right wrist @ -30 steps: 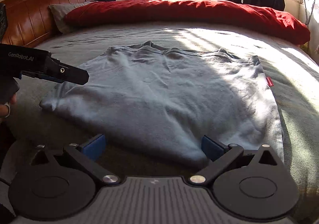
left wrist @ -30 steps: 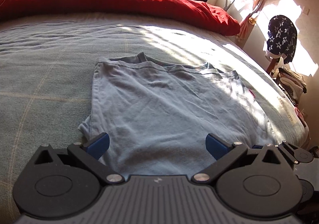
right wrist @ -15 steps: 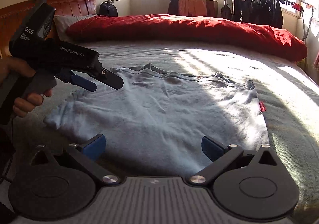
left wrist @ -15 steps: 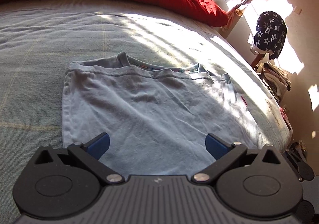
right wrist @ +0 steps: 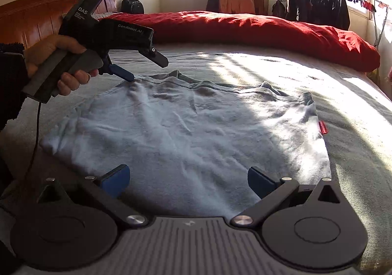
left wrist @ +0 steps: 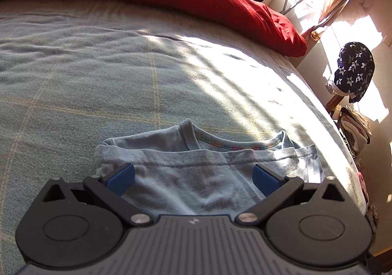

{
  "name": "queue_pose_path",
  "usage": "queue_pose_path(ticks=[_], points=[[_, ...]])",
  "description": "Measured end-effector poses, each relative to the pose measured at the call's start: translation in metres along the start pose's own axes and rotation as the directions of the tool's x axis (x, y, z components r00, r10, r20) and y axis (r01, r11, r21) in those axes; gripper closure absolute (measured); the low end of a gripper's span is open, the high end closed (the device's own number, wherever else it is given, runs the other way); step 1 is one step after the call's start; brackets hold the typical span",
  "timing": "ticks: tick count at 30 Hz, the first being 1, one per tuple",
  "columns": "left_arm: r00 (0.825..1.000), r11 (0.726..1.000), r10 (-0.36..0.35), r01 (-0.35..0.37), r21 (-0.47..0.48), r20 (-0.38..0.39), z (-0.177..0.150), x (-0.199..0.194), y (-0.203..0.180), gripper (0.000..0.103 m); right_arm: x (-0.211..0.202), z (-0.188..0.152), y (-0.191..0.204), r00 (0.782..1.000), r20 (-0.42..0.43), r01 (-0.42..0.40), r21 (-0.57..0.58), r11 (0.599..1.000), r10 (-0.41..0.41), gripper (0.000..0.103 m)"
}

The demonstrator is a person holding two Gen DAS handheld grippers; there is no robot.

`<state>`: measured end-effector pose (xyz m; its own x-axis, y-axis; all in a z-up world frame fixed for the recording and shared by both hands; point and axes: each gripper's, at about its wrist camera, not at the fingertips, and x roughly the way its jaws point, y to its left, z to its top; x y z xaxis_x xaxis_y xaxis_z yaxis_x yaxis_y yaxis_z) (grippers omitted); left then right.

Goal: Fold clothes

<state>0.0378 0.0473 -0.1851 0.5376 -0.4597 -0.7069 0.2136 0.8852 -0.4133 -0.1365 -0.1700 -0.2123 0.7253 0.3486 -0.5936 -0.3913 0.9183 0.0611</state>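
A light blue T-shirt (right wrist: 191,133) lies flat on the bed, folded so its hem lies near the collar (left wrist: 227,145). My left gripper (left wrist: 193,177) is open and empty, low over the shirt's far left corner; it also shows in the right wrist view (right wrist: 144,66), its blue lower finger touching the cloth near the collar. My right gripper (right wrist: 188,179) is open and empty, over the shirt's near edge.
A grey-blue bedspread (left wrist: 98,79) covers the bed. A red duvet (right wrist: 245,27) lies bunched along the far side. A wooden headboard (right wrist: 27,20) is at the left. A clothes rack (right wrist: 318,3) and a chair with clothes (left wrist: 352,79) stand beyond the bed's edge.
My left gripper has moved forward across the shirt from its near left corner to the far corner by the collar. My right gripper has pulled back a little and stays open.
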Motion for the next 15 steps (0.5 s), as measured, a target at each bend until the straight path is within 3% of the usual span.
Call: queue_pose_path(ticks=[3,6,15], points=[[0.998,0.998,0.055,-0.055,-0.027,-0.010,0.003,0.011,0.009,0.002,0.002,-0.001,-0.002,1.000,-0.008,-0.003,0.005,1.000,0.003,0.000],[0.999,0.997,0.045,-0.045,-0.056,0.005,0.006,0.006,0.007,0.002,0.000,-0.001,-0.003,1.000,-0.003,0.001,0.007,1.000,-0.001,0.000],[1.000,0.995,-0.008,0.010,0.100,-0.018,-0.034,-0.048,-0.040,0.002,-0.016,0.001,0.002,0.999,0.037,0.001,0.001,1.000,-0.001,0.000]])
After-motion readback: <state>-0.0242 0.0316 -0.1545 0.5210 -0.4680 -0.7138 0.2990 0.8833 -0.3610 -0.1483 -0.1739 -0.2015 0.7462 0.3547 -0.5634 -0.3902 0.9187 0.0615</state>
